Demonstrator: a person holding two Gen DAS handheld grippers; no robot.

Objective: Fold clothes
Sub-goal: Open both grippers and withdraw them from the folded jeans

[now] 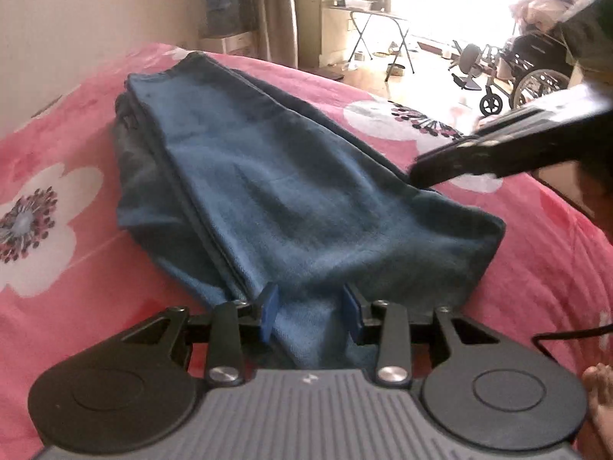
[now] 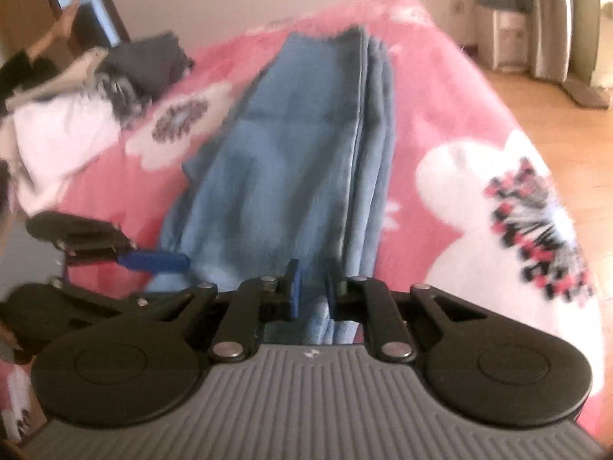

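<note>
Pink bedspread (image 1: 517,268), gripper-held blue garment (image 1: 291,199)

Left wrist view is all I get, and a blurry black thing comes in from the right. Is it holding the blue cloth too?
Observer: Yes. In the right wrist view, the right gripper has its fingers closed on the blue cloth at its near edge.
Operator: Is anything else on the bed?
Observer: A pile of white and grey clothes lies on the bed, left of the cloth and apart from it.
</note>
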